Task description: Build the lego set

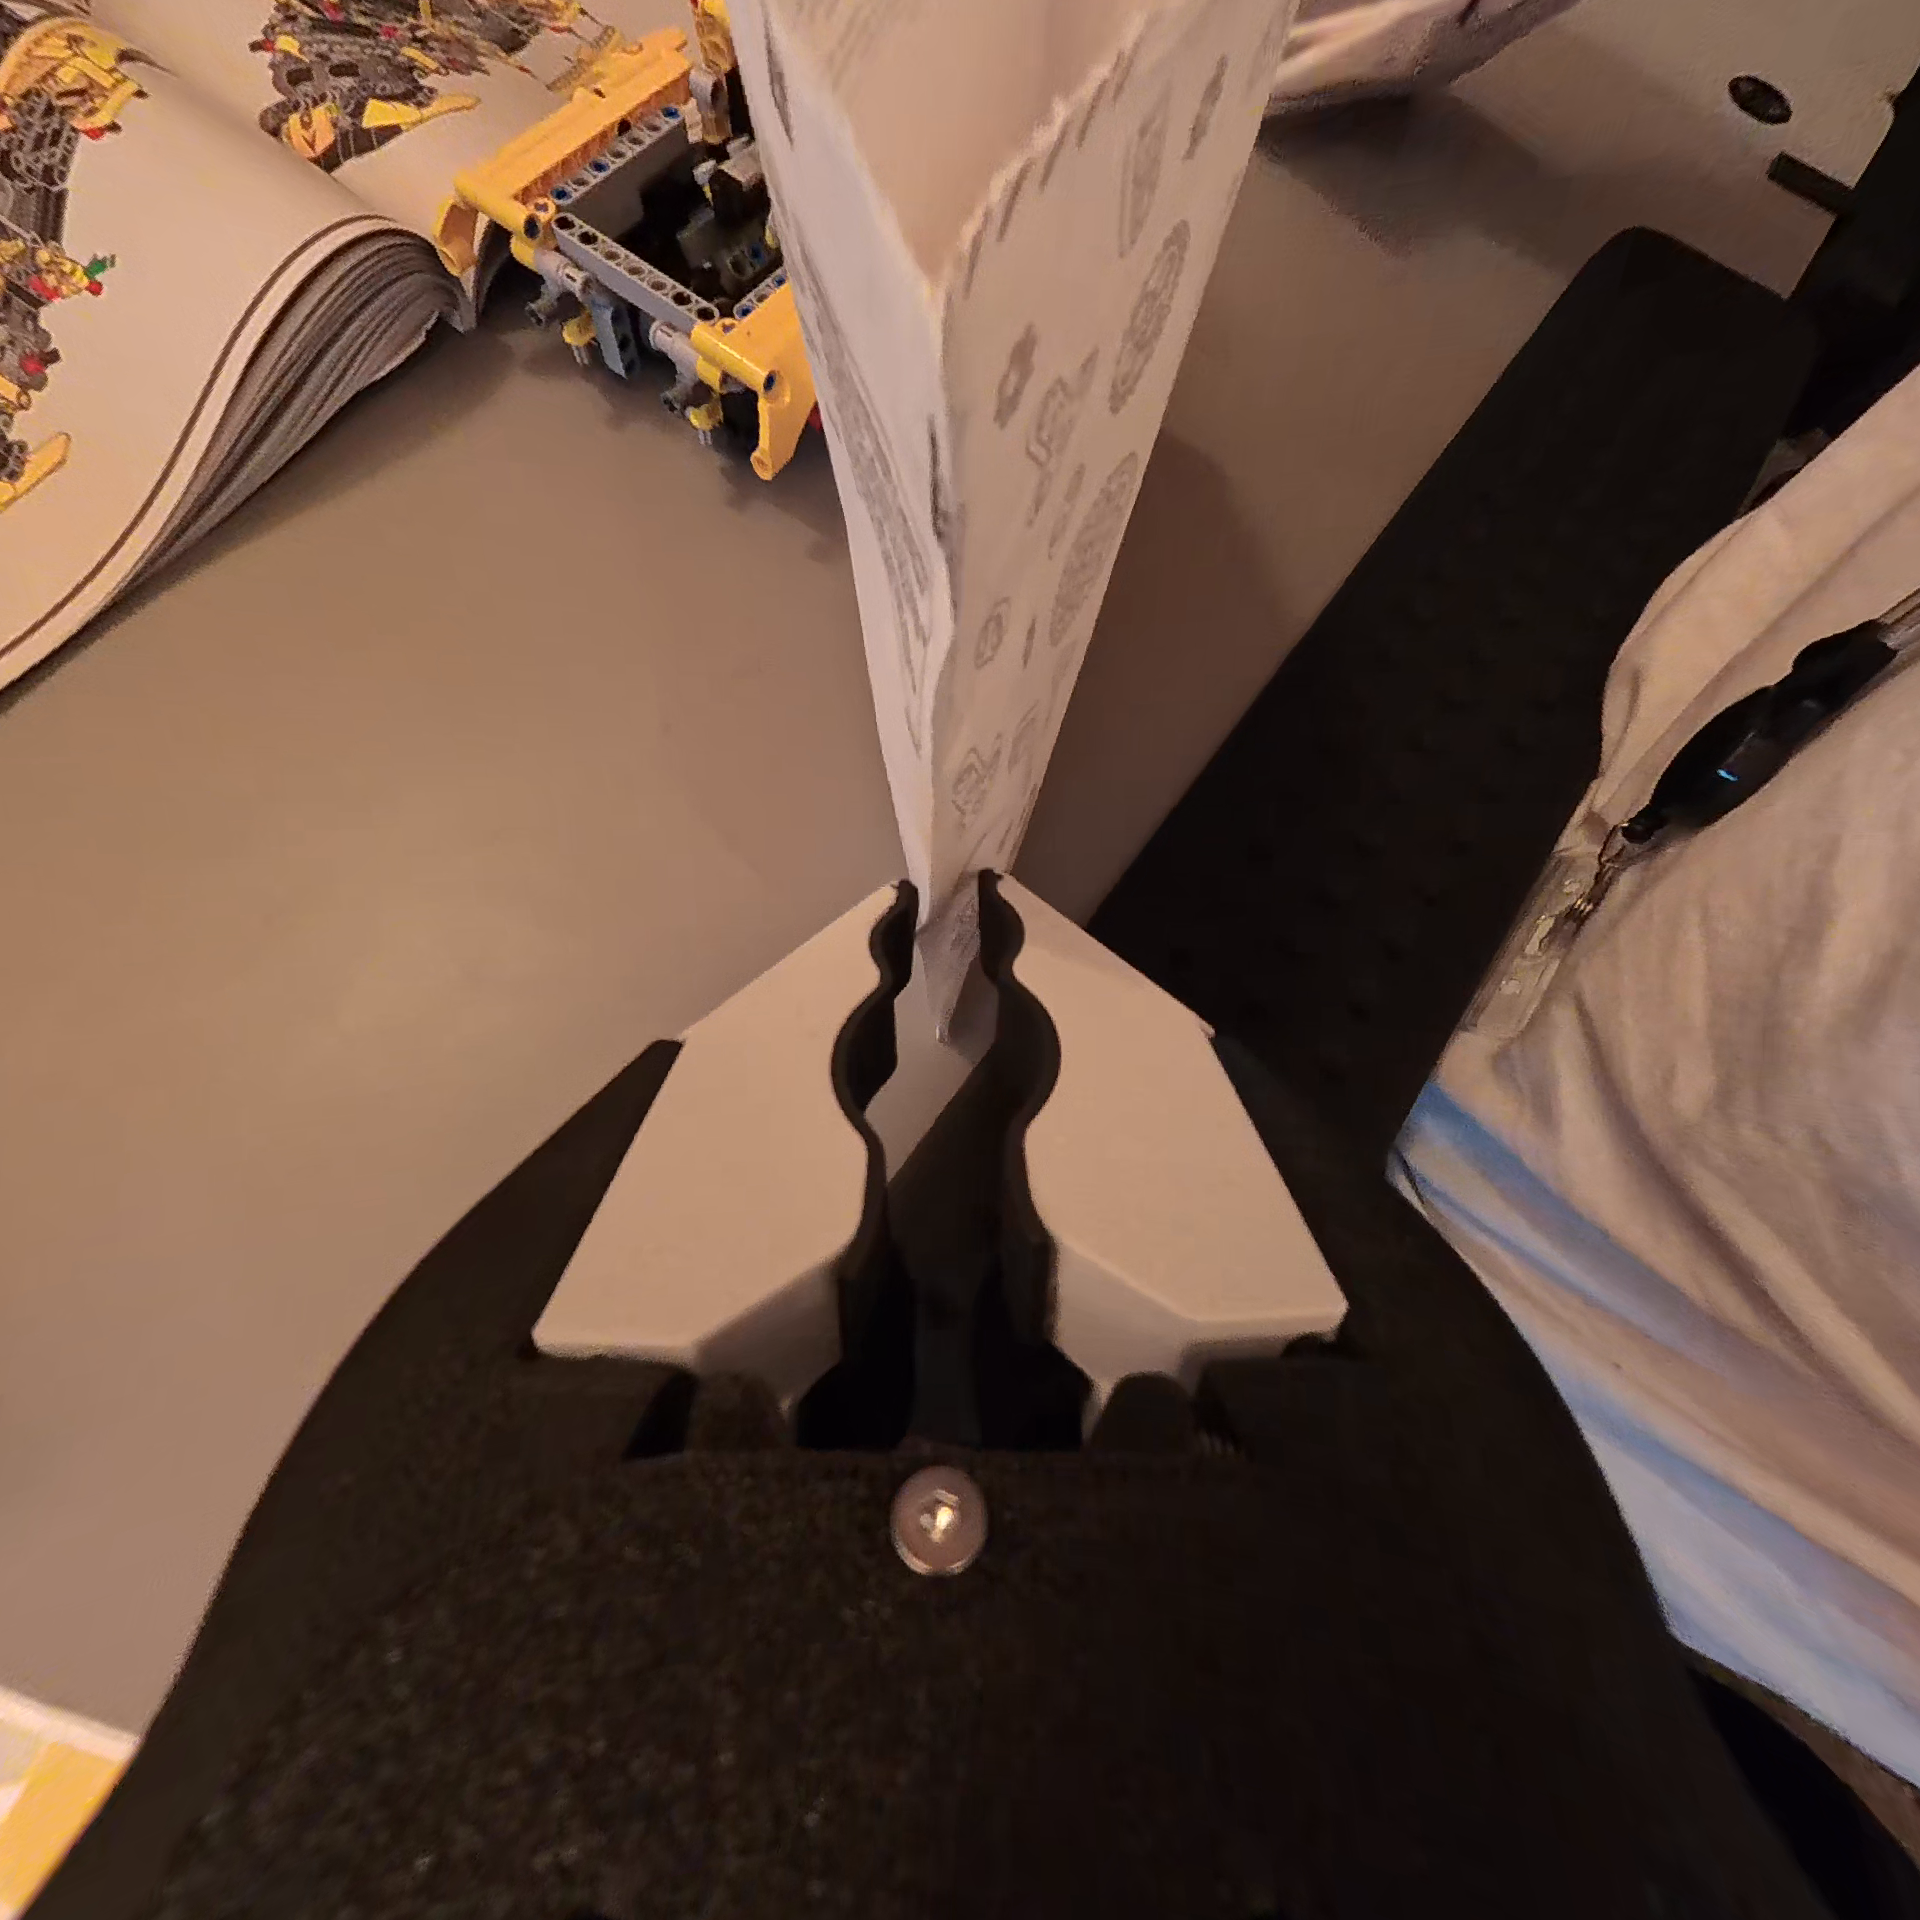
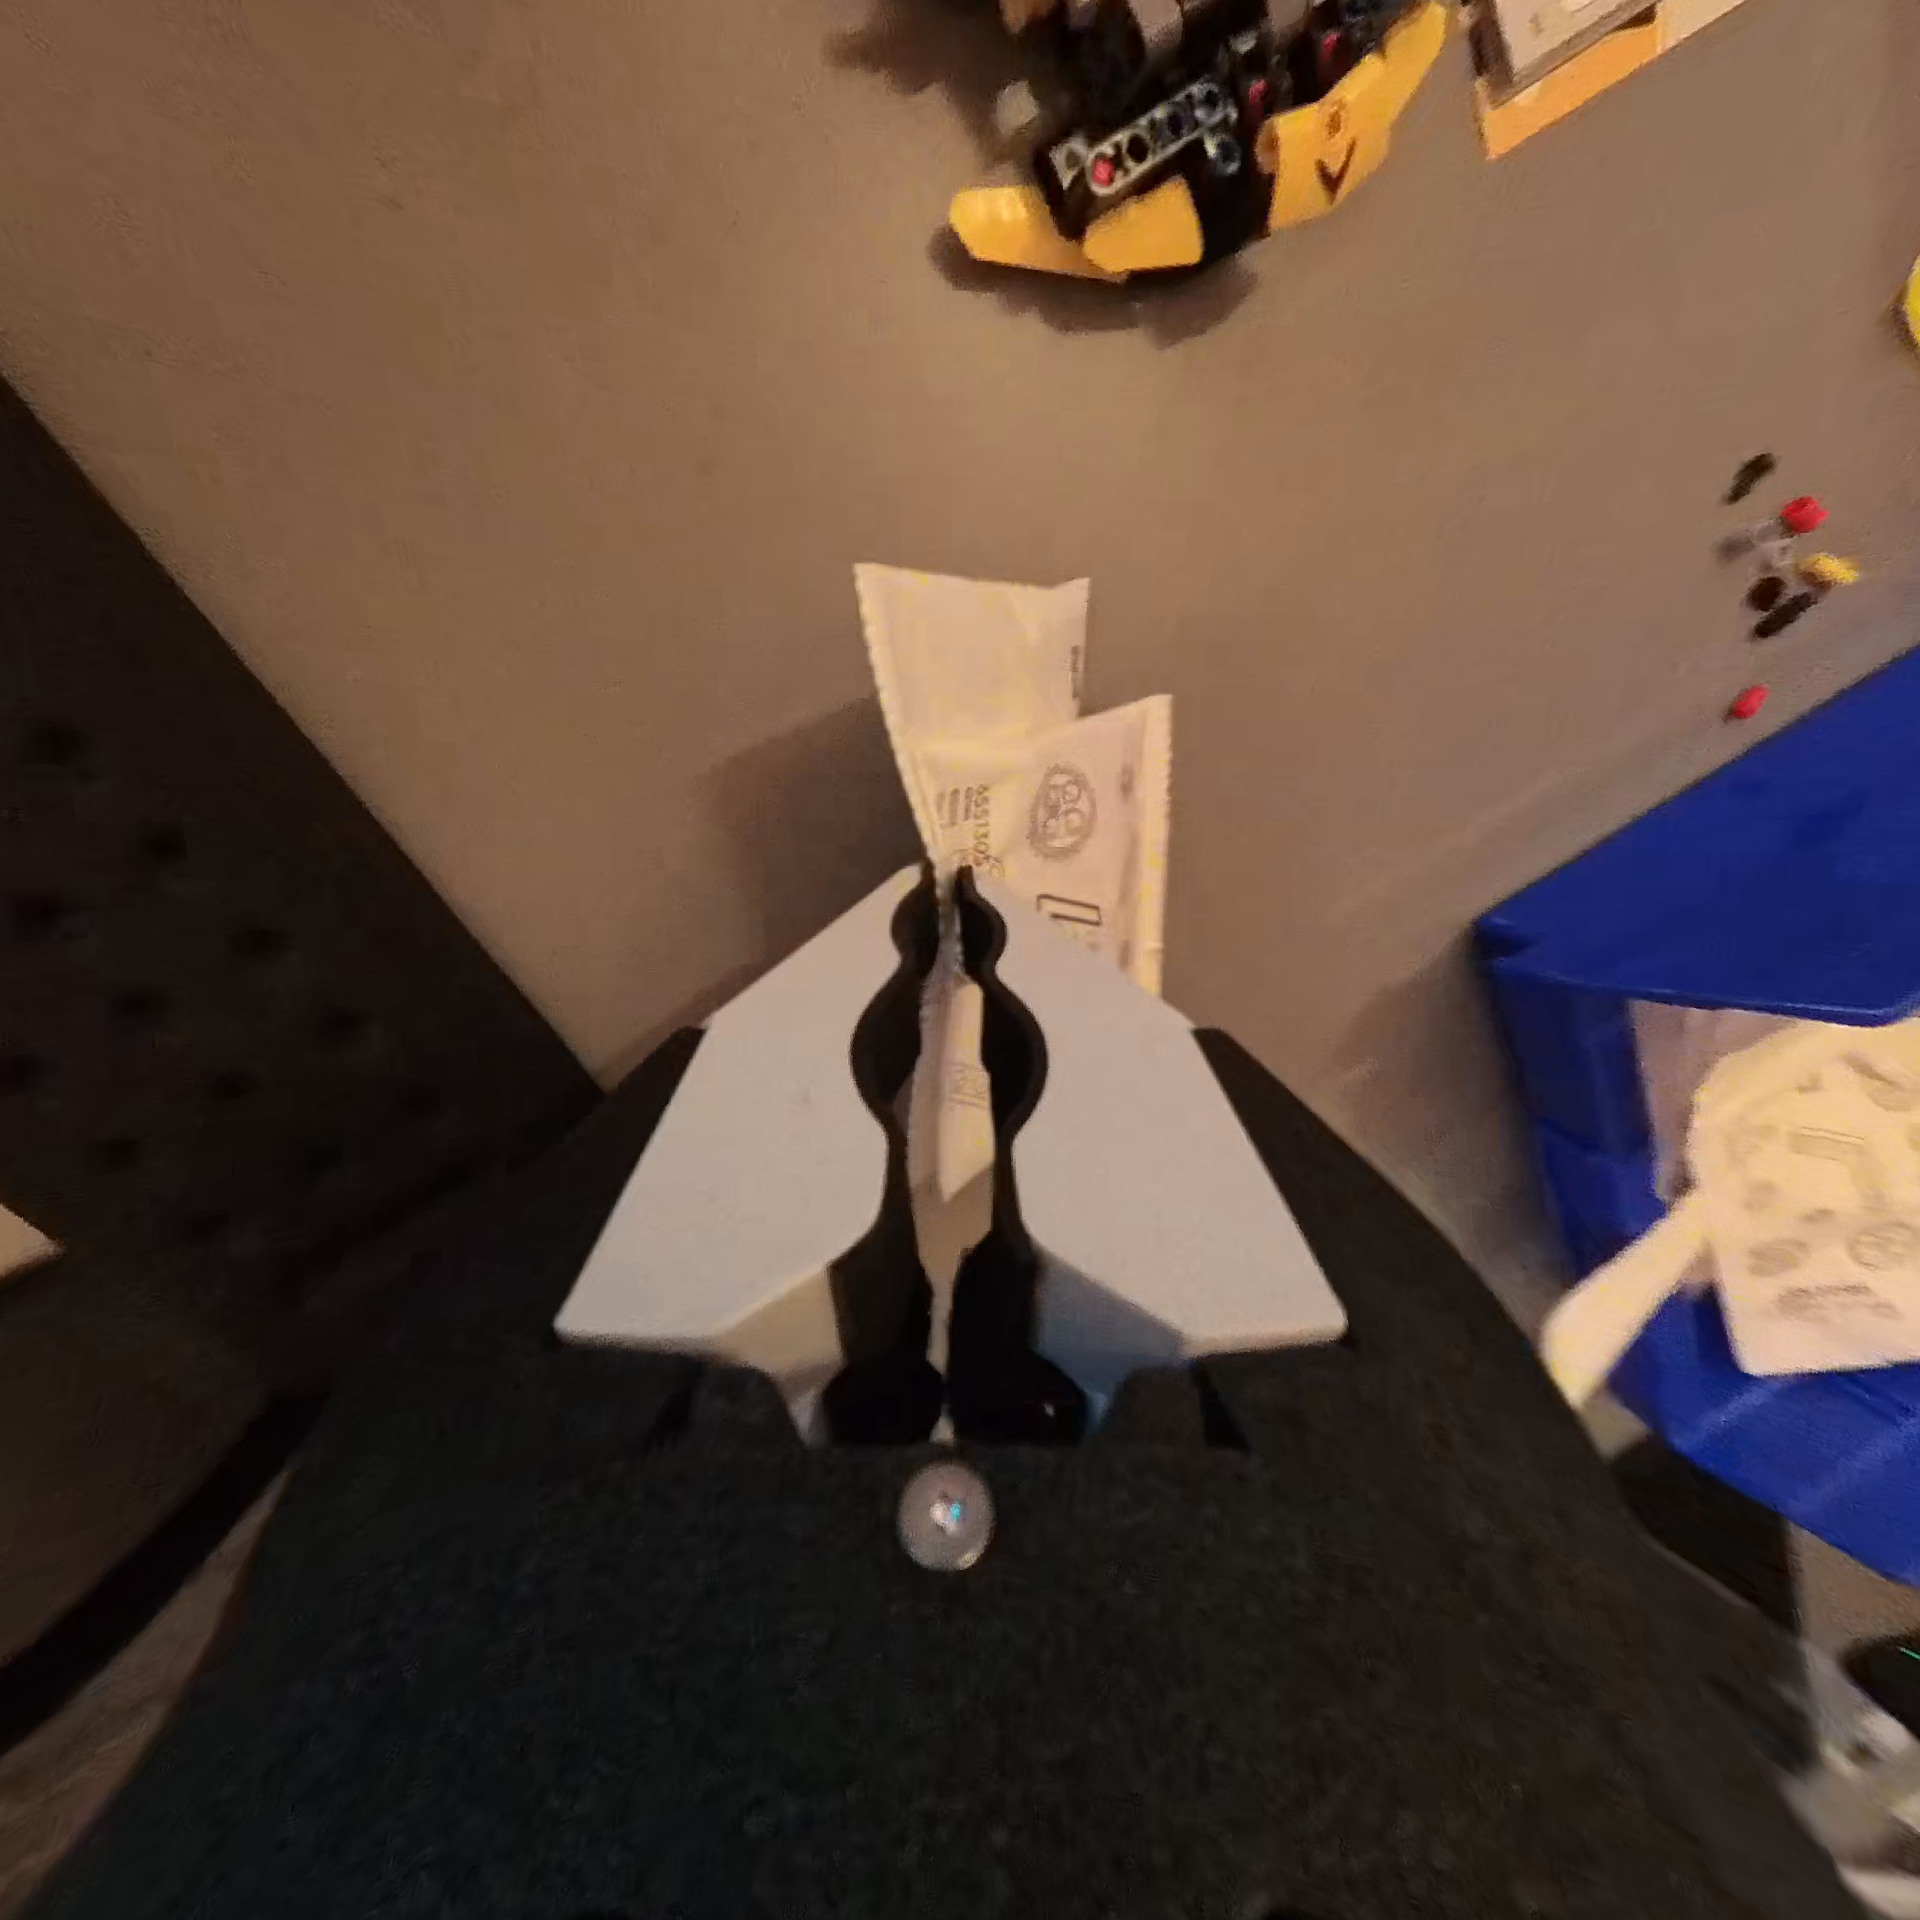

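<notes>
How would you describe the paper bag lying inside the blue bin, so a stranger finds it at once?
Look at the blue bin at the right of the grey table. Inside lies a white paper bag printed with grey part outlines. Unlike the similar bag pinched in the right hand-held gripper, nothing holds it.

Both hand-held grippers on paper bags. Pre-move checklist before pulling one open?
1. Left hand-held gripper shut on the paper bag: ok, pinched at the tips.
2. Right hand-held gripper shut on a bag piece: ok.
3. Both grips on one bag: cannot tell, neither view shows the other gripper.
4. Bag contents: cannot tell.
5. Table below left grip bare: ok.
6. Yellow model and open manual away from the grip: ok.
</notes>
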Tool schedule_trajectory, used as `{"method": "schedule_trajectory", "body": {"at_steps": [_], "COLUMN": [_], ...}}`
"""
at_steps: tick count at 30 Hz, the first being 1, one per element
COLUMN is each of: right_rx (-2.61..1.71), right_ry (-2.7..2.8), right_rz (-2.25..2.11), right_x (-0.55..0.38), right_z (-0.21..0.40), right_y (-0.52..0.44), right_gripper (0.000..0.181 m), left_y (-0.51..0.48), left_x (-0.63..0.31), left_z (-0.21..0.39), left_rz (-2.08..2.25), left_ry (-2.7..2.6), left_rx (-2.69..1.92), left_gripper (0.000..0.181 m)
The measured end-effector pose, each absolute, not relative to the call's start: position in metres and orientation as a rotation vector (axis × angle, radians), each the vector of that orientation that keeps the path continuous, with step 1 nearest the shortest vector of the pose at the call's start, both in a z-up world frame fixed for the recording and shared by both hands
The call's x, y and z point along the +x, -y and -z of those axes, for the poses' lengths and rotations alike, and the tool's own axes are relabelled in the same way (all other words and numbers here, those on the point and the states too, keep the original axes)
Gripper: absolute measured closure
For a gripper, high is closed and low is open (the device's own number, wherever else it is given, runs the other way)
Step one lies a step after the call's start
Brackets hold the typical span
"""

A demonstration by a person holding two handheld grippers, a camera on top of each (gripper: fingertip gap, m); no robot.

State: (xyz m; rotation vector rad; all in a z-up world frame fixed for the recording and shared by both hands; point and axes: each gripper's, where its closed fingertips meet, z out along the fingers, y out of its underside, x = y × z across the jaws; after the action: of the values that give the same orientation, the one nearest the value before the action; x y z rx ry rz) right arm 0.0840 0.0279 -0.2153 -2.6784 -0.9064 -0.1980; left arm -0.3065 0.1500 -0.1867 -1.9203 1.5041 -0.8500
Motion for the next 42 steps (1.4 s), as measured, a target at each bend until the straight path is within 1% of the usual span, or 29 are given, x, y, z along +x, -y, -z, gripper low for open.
{"method": "schedule_trajectory", "body": {"at_steps": [1, 3, 5, 9, 10, 15, 19, 21, 22, 26, 29, 30, 34, 37, 40, 42], "right_rx": [-2.696, -2.736, -2.749, -2.566, -2.514, -2.199, -2.146, -2.096, -2.083, -2.121, -2.093, -2.081, -2.074, -2.111, -2.109, -2.11], "right_ry": [0.837, 0.693, 0.641, 0.633, 0.637, 0.727, 0.862, 0.878, 0.878, 0.882, 0.867, 0.883, 0.861, 0.857, 0.833, 0.849], "right_rz": [0.093, -0.127, -0.247, -0.346, -0.386, -0.678, -0.656, -0.657, -0.669, -0.631, -0.643, -0.686, -0.717, -0.785, -0.777, -0.755], "right_x": [0.078, 0.066, 0.057, 0.034, 0.027, -0.042, -0.079, -0.083, -0.085, -0.082, -0.09, -0.098, -0.106, -0.102, -0.099, -0.101], "right_z": [0.221, 0.232, 0.235, 0.211, 0.205, 0.191, 0.215, 0.218, 0.22, 0.233, 0.231, 0.229, 0.231, 0.238, 0.238, 0.24], "right_y": [-0.026, -0.021, -0.018, -0.04, -0.046, -0.084, -0.111, -0.124, -0.128, -0.138, -0.144, -0.141, -0.141, -0.131, -0.13, -0.13], "right_gripper": [0.171, 0.148, 0.131, 0.112, 0.111, 0.111, 0.108, 0.122, 0.125, 0.118, 0.115, 0.121, 0.122, 0.136, 0.136, 0.142], "left_y": [-0.149, -0.148, -0.147, -0.148, -0.149, -0.149, -0.149, -0.148, -0.149, -0.151, -0.152, -0.152, -0.154, -0.158, -0.161, -0.163], "left_x": [-0.306, -0.308, -0.31, -0.316, -0.317, -0.312, -0.309, -0.307, -0.308, -0.309, -0.305, -0.304, -0.303, -0.311, -0.32, -0.319], "left_z": [0.189, 0.194, 0.2, 0.207, 0.207, 0.207, 0.213, 0.214, 0.215, 0.223, 0.226, 0.228, 0.236, 0.242, 0.249, 0.248], "left_rz": [0.848, 0.833, 0.819, 0.788, 0.788, 0.876, 0.855, 0.864, 0.855, 0.817, 0.807, 0.805, 0.788, 0.747, 0.709, 0.724], "left_ry": [-1.504, -1.506, -1.508, -1.498, -1.484, -1.413, -1.416, -1.401, -1.397, -1.396, -1.39, -1.393, -1.397, -1.406, -1.433, -1.426], "left_rx": [-1.923, -1.932, -1.951, -1.971, -1.973, -1.977, -1.981, -1.978, -1.98, -2.0, -1.999, -2.002, -2.017, -2.041, -2.061, -2.053], "left_gripper": [0.169, 0.169, 0.169, 0.169, 0.169, 0.166, 0.165, 0.165, 0.165, 0.165, 0.166, 0.167, 0.167, 0.168, 0.169, 0.172]}}
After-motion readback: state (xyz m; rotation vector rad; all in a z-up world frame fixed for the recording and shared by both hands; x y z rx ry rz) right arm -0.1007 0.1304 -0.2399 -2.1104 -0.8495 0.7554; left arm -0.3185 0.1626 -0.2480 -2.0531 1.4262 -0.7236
